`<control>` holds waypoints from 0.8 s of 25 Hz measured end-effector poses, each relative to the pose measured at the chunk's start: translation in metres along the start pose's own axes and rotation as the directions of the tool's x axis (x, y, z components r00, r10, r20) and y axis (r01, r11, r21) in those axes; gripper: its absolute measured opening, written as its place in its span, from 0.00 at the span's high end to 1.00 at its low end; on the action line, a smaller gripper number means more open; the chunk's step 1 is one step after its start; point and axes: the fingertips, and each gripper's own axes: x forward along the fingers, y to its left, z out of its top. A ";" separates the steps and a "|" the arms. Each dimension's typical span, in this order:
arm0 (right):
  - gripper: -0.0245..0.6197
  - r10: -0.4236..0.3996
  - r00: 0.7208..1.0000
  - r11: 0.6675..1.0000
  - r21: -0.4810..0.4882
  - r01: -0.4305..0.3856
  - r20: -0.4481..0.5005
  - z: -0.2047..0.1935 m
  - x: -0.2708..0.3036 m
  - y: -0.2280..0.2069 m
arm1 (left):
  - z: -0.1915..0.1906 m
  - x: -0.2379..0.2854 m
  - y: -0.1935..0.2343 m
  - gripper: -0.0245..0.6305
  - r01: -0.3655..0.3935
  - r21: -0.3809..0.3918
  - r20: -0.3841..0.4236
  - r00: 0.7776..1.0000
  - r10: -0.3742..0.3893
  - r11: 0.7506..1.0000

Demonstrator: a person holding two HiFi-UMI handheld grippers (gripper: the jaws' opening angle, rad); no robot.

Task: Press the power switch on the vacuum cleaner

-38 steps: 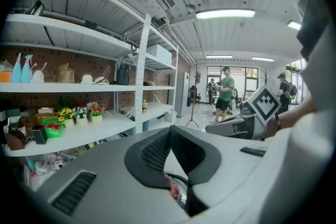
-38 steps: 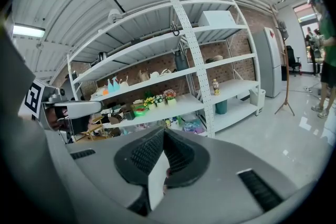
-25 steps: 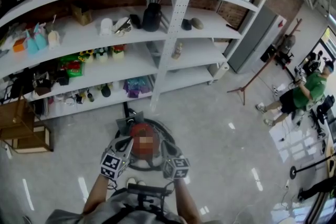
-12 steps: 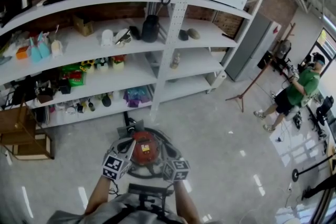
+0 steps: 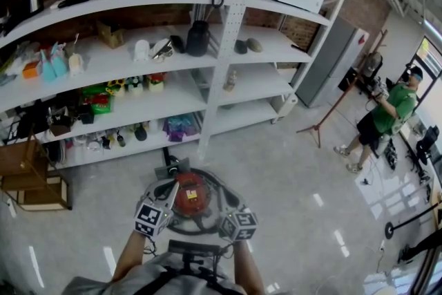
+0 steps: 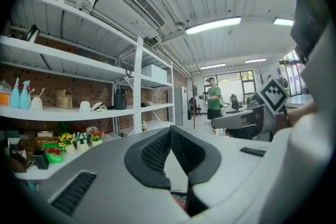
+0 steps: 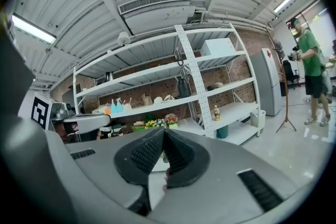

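The vacuum cleaner [image 5: 188,195] is a round red canister with a black hose looped around it. It stands on the floor straight below me in the head view. My left gripper [image 5: 166,190] hangs over its left edge and my right gripper [image 5: 224,202] over its right edge. Whether either touches it, I cannot tell. No power switch can be made out. In the left gripper view the left gripper [image 6: 170,134] has its dark pads meeting at the tip, with nothing between them. The right gripper [image 7: 164,136] looks the same in its own view. Both cameras point up at the shelves.
A tall white shelf unit [image 5: 228,45] full of small items stands just beyond the vacuum. A wooden crate [image 5: 34,183] sits at the left. At the right are a tripod stand [image 5: 331,107], a grey cabinet [image 5: 338,52] and a person in green [image 5: 387,114].
My right gripper has drifted slightly to the right beside the vacuum. The left one has barely moved. The person in green has shifted a little at the far right.
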 end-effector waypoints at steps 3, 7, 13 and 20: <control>0.94 -0.009 1.000 1.000 -0.026 0.009 0.009 0.011 -0.008 0.004 | 0.002 -0.002 0.000 0.95 -0.004 -0.002 0.006 1.000 0.004 1.000; 0.94 -0.013 1.000 0.998 -0.057 0.014 0.027 0.018 -0.015 0.013 | 0.000 -0.006 0.001 0.95 -0.008 -0.005 0.012 1.000 0.008 1.000; 0.94 -0.034 0.999 0.996 -0.081 0.036 0.021 0.017 -0.024 0.016 | 0.001 -0.010 0.002 0.95 -0.013 -0.013 0.010 1.000 0.013 1.000; 0.94 -0.036 0.999 0.996 -0.084 0.038 0.024 0.019 -0.025 0.015 | 0.001 -0.012 0.003 0.95 -0.017 -0.015 0.009 1.000 0.017 1.000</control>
